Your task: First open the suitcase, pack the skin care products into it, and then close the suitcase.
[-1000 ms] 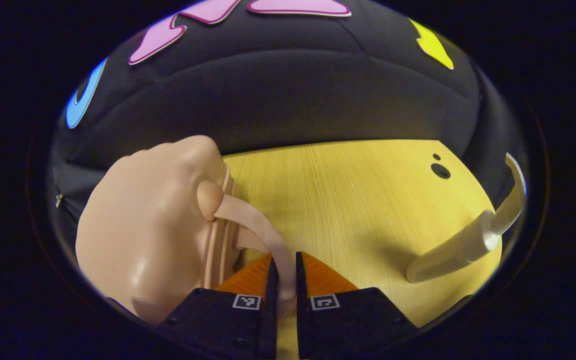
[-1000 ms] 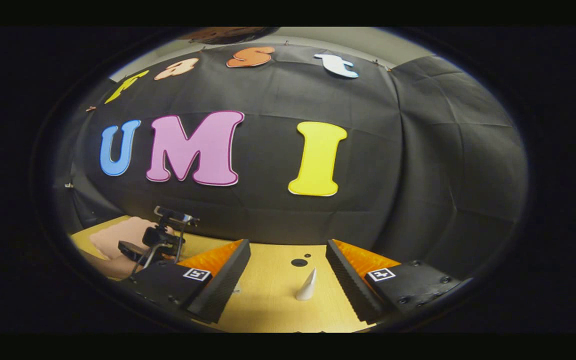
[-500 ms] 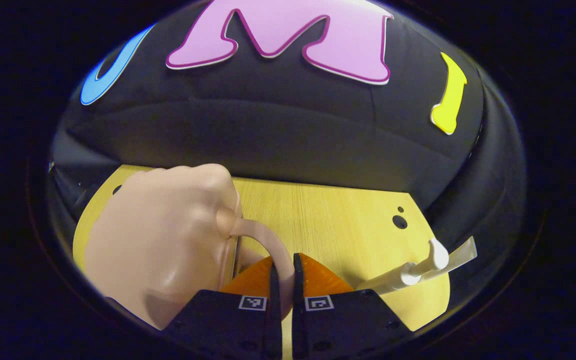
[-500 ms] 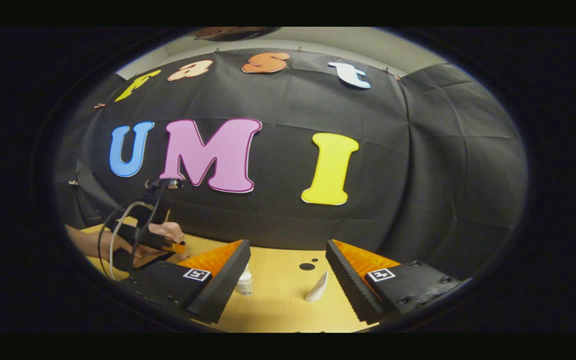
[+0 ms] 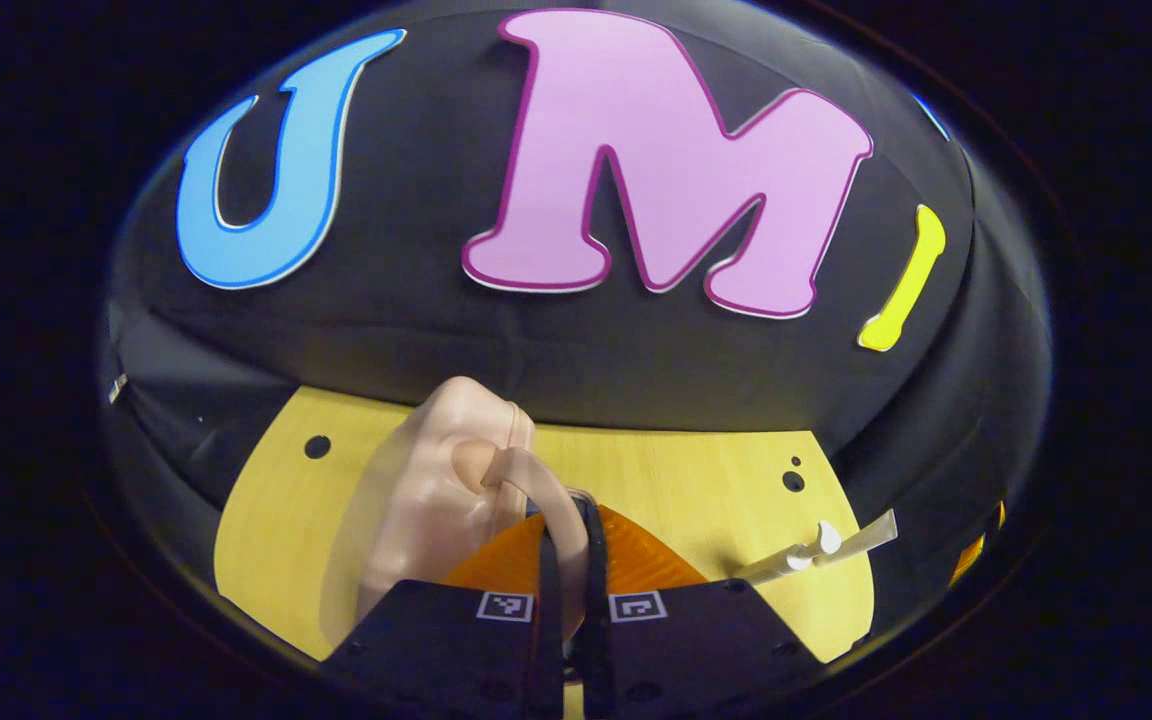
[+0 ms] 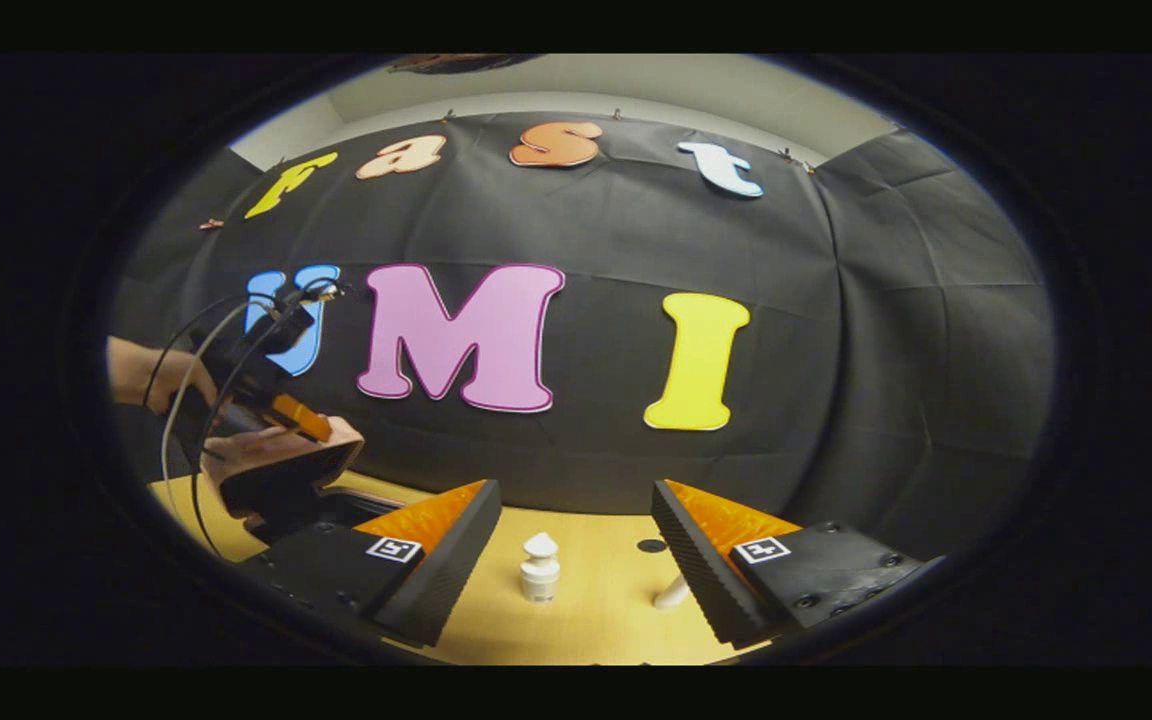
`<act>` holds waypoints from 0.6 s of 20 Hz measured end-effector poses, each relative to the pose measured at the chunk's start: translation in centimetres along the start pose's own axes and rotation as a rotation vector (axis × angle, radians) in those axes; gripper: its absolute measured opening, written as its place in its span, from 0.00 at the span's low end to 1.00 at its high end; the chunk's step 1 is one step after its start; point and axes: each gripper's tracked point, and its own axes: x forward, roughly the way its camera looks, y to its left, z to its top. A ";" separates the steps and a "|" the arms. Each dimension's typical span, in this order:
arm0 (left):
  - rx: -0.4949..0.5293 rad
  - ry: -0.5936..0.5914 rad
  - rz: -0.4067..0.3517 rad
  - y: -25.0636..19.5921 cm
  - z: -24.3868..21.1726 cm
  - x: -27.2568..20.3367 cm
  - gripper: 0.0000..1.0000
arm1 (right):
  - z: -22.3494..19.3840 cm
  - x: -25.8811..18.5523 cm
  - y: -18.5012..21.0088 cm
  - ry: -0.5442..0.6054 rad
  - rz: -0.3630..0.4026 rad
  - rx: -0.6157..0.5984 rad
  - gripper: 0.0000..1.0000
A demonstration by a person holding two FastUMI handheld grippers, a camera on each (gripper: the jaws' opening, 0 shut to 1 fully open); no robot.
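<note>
Wooden table [image 5: 656,470], left tongs [image 5: 566,520] clamping suitcase handle [image 5: 536,480], lid tilted up, right tongs [image 6: 576,530] open.

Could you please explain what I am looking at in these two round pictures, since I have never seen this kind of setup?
A person holds a two-finger gripper in each hand, and each gripper carries a camera looking along its fingers. In the left gripper view, the left gripper is closed on the handle of a small pink suitcase, lifting its lid. The right gripper view looks from farther off: the right gripper is open and holds nothing, and at its left you see the other gripper, the person's hand and the raised lid. On the yellow table stand a white pump bottle and a white tube.
</note>
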 end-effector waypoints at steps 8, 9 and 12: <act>0.170 -0.016 0.257 19.5 2.5 -2.9 0.13 | 1.0 -1.5 2.9 -0.014 0.005 -0.018 0.97; 0.195 -0.029 0.308 22.8 2.4 -2.6 0.13 | 0.8 -1.6 3.4 -0.008 0.008 -0.024 0.97; 0.262 -0.032 0.403 30.8 0.2 -0.8 0.12 | -0.5 -2.3 4.9 0.029 0.006 -0.019 0.97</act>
